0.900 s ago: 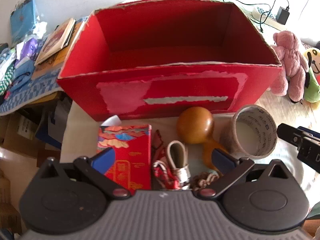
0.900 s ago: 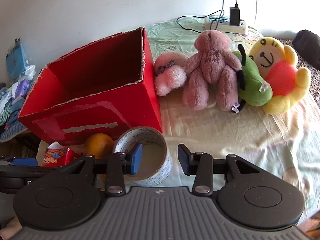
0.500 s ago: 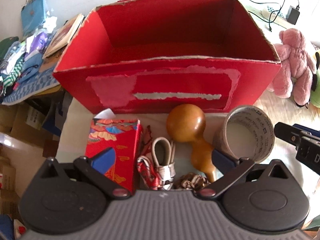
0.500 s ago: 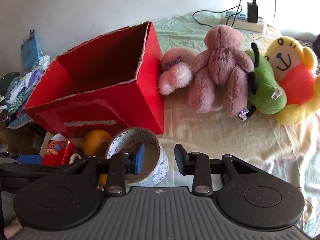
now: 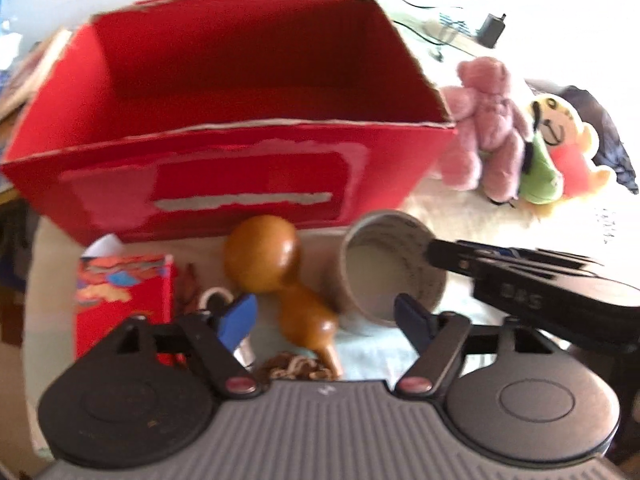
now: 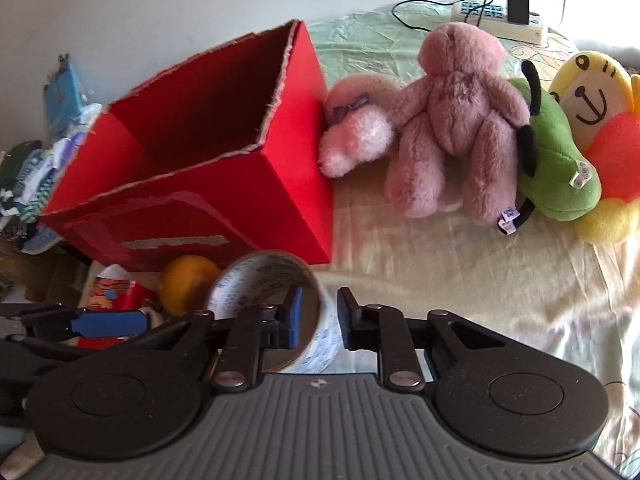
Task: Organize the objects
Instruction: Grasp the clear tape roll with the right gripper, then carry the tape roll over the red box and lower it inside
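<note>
An open red cardboard box stands on the cloth with nothing showing inside. In front of it lie a brown wooden gourd and a roll of clear tape. My left gripper is open above the gourd's narrow neck, and its blue pads stand clear of the neck on both sides. My right gripper is shut on the tape roll, one finger inside the ring and one outside, pinching its wall. The left wrist view is blurred.
A red patterned packet, a white cable loop and a braided cord lie beside the gourd. Plush toys sit to the right of the box. A power strip lies behind them, and clothes are piled at the far left.
My left gripper has shifted right over the gourd and its fingers have narrowed. The right gripper's fingers have drawn together onto the tape roll's wall.
</note>
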`<act>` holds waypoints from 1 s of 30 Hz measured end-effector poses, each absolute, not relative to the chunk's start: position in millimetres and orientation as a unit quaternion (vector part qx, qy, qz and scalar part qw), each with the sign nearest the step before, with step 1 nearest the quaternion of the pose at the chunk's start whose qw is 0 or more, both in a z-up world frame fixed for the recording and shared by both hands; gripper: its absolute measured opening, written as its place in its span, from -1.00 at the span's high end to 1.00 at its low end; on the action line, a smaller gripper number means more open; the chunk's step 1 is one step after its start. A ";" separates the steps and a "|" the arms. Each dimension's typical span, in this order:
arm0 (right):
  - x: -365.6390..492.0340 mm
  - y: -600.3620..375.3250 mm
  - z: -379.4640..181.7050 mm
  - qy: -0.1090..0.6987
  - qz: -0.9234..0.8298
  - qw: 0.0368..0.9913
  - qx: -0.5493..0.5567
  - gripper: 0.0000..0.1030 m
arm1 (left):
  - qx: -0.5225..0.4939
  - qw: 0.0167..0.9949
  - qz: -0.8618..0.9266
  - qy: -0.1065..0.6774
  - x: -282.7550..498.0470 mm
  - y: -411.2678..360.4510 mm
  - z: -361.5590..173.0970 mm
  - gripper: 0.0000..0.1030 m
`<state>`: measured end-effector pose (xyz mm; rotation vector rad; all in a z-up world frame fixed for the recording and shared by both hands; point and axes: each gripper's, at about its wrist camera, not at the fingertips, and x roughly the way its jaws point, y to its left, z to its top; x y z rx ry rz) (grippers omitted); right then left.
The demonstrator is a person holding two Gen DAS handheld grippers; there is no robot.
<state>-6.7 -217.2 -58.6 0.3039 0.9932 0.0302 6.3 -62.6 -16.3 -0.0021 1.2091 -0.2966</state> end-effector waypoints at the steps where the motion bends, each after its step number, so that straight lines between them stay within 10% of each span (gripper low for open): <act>1: -5.4 -217.8 -60.4 0.477 0.014 0.866 0.149 0.64 | 0.000 0.807 -0.150 0.570 7.8 -64.6 -18.5 -0.27; 11: -5.6 -225.8 -69.5 0.490 0.004 0.853 0.179 0.77 | 0.020 0.790 -0.184 0.584 23.2 -76.5 -40.5 -0.02; 15: -11.3 -231.3 -62.5 0.481 -0.003 0.858 0.179 0.75 | 0.010 0.775 -0.217 0.593 28.7 -78.2 -43.7 0.60; 30: -56.6 -258.5 21.1 0.372 -0.049 0.909 0.183 0.73 | 0.023 0.794 -0.330 0.510 12.3 -83.8 29.7 0.70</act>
